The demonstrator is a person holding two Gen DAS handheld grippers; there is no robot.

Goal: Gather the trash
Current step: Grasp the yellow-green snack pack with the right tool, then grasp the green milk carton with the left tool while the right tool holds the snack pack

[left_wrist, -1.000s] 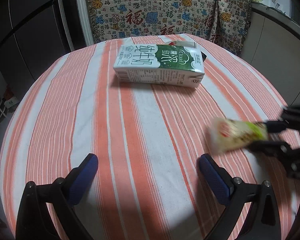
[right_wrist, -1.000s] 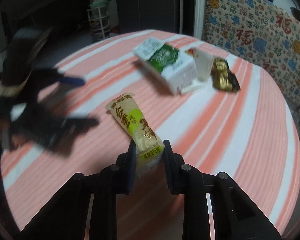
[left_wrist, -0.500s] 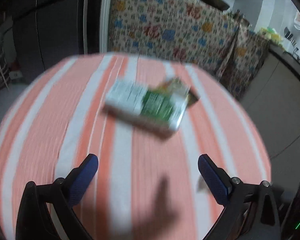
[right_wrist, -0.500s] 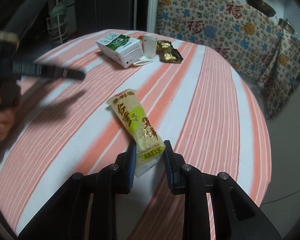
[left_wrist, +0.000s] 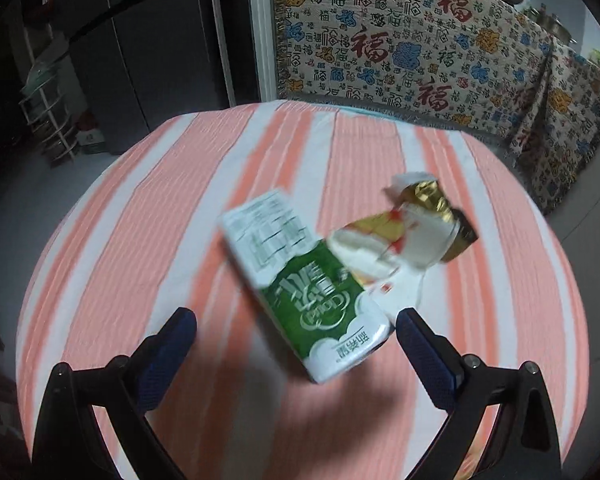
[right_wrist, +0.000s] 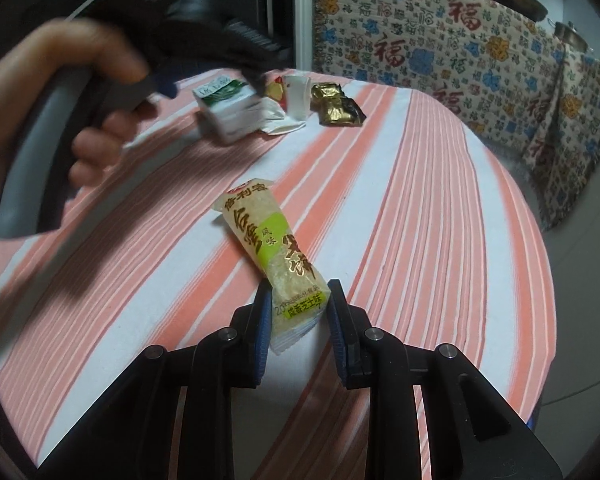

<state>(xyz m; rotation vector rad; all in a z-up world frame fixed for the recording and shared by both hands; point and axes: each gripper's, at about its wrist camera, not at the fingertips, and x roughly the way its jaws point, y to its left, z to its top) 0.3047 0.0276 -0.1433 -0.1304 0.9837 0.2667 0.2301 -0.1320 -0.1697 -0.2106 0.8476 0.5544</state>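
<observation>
My right gripper (right_wrist: 298, 304) is shut on the near end of a yellow-green snack wrapper (right_wrist: 270, 240), held above the striped tablecloth. A green and white milk carton (left_wrist: 304, 284) lies on its side just ahead of my open left gripper (left_wrist: 296, 332), its near end between the fingertips. It also shows in the right wrist view (right_wrist: 230, 106). Beside it lie a white crumpled paper cup (left_wrist: 384, 248) and a gold foil wrapper (left_wrist: 440, 204). In the right wrist view my left gripper (right_wrist: 188, 68) is blurred, over the carton, and the foil wrapper (right_wrist: 336, 106) lies right of the cup (right_wrist: 296, 96).
The round table has an orange and white striped cloth (left_wrist: 140, 248). A patterned fabric (left_wrist: 420, 48) hangs behind the table. A dark fridge (left_wrist: 140, 52) and a wire rack (left_wrist: 48, 112) stand at the back left. The table edge drops to the floor on the right (right_wrist: 572, 264).
My left gripper has swung away from the right gripper and moved up to the milk carton, which now sits between its fingertips. The right gripper has kept its hold on the snack wrapper and pulled back.
</observation>
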